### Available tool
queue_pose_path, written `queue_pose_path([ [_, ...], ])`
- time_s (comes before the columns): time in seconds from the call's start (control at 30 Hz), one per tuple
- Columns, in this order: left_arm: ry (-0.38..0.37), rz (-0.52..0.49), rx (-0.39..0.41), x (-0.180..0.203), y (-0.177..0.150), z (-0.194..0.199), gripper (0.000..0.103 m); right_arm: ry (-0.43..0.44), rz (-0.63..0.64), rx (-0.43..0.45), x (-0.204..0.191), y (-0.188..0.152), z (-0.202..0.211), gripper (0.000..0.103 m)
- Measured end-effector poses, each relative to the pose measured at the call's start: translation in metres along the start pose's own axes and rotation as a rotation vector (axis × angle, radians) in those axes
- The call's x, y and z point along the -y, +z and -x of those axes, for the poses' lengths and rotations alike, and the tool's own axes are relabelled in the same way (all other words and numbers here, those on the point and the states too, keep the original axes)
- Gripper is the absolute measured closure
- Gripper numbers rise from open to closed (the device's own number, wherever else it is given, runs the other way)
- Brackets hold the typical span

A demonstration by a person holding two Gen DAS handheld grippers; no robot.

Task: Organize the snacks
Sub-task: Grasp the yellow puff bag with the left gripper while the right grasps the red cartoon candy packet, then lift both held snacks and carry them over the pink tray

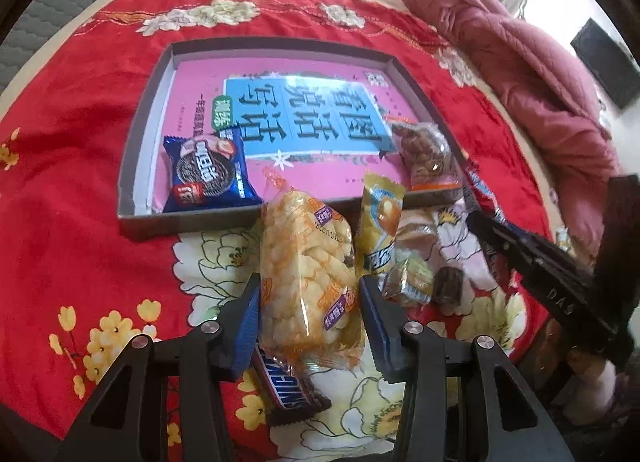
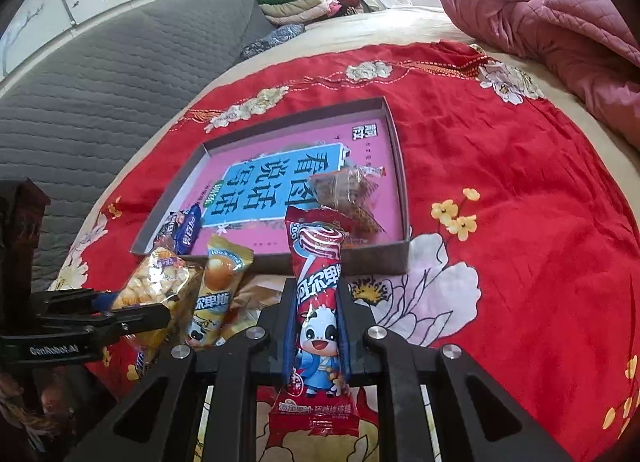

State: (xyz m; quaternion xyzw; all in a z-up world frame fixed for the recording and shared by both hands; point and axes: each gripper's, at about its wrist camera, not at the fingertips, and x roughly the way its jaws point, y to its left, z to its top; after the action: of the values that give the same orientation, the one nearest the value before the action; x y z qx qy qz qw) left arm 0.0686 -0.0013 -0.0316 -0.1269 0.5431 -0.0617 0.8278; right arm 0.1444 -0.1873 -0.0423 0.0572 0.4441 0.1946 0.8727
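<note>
A shallow grey box [image 1: 138, 134] with a pink book lining its bottom lies on the red floral cloth; it also shows in the right wrist view [image 2: 402, 190]. Inside are a blue Oreo pack [image 1: 208, 176] and a clear bag of brown nuts [image 1: 430, 154]. My left gripper [image 1: 310, 294] is shut on a clear pack of puffed rice crackers [image 1: 306, 270], just in front of the box. My right gripper [image 2: 316, 302] is shut on a red lollipop wrapper [image 2: 318, 318], held near the box's front edge.
Loose snacks lie in front of the box: a yellow candy pack [image 1: 380, 222], a Snickers bar [image 1: 290, 386], small wrapped sweets [image 1: 412, 282]. A pink quilt [image 1: 516, 54] is piled at the right; a grey quilted cover [image 2: 100, 102] lies at the left.
</note>
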Motion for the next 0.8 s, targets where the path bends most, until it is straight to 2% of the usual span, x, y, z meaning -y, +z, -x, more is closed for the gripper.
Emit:
queue_pose_path([
  [0.1, -0.007, 0.007, 0.031, -0.001, 0.004, 0.01, 0.059, 0.011, -0.002, 0.028, 0.0, 0.002, 0.004, 0.086],
  [0.17, -0.011, 0.011, 0.048, -0.002, 0.008, 0.016, 0.07, 0.02, -0.006, 0.052, -0.001, 0.005, 0.007, 0.086],
  [0.2, -0.016, 0.014, 0.056, -0.002, 0.01, 0.018, 0.071, 0.026, -0.006, 0.059, -0.001, 0.006, 0.008, 0.086],
  [0.3, -0.005, 0.0, 0.04, -0.001, 0.012, 0.012, 0.071, 0.035, -0.003, 0.069, -0.003, 0.008, 0.007, 0.086],
  [0.37, -0.023, -0.005, 0.017, 0.0, 0.009, 0.007, 0.07, 0.038, -0.001, 0.064, -0.003, 0.008, 0.006, 0.086],
  [0.53, 0.009, -0.032, -0.018, 0.006, 0.005, -0.004, 0.07, 0.046, -0.009, 0.065, -0.001, 0.008, 0.006, 0.086],
  [0.8, -0.06, 0.036, -0.078, -0.002, 0.008, -0.022, 0.069, 0.048, -0.014, 0.057, -0.001, 0.008, 0.003, 0.086],
])
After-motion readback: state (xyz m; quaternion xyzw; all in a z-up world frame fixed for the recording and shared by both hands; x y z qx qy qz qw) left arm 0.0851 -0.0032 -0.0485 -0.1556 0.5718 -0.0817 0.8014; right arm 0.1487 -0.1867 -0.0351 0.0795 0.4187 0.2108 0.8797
